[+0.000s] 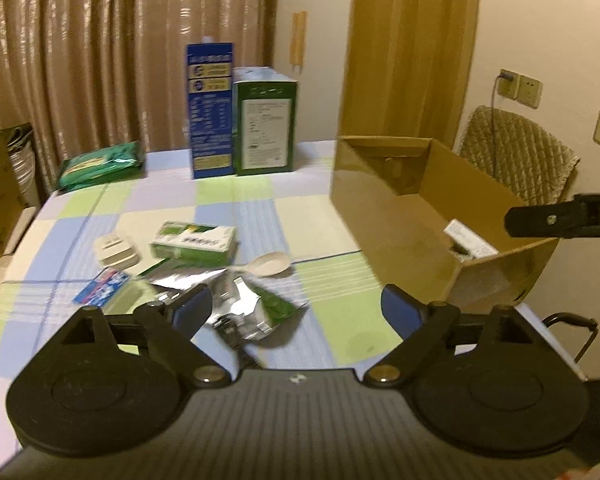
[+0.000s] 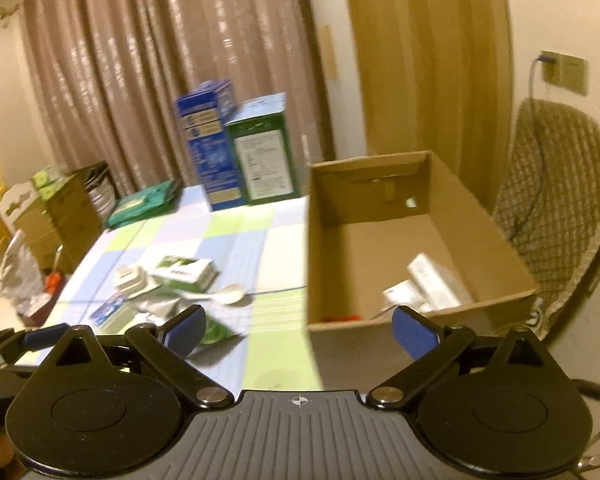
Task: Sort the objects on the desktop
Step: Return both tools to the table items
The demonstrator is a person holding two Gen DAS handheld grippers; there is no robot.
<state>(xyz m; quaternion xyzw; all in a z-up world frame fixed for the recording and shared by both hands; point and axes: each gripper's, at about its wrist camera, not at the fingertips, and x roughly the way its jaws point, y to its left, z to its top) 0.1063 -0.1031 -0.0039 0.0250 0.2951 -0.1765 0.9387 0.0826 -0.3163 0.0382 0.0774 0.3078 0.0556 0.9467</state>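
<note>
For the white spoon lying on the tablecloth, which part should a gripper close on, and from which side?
Probably the handle. The white spoon lies flat, bowl toward the cardboard box, handle running under the edge of the foil packet. Come from above with the open left gripper, closing the fingers across the exposed narrow neck beside the bowl; the bowl itself is broad and rounded, likelier to slip.

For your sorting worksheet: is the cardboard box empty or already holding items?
Holding items: the open cardboard box has white packets lying on its floor.
</note>
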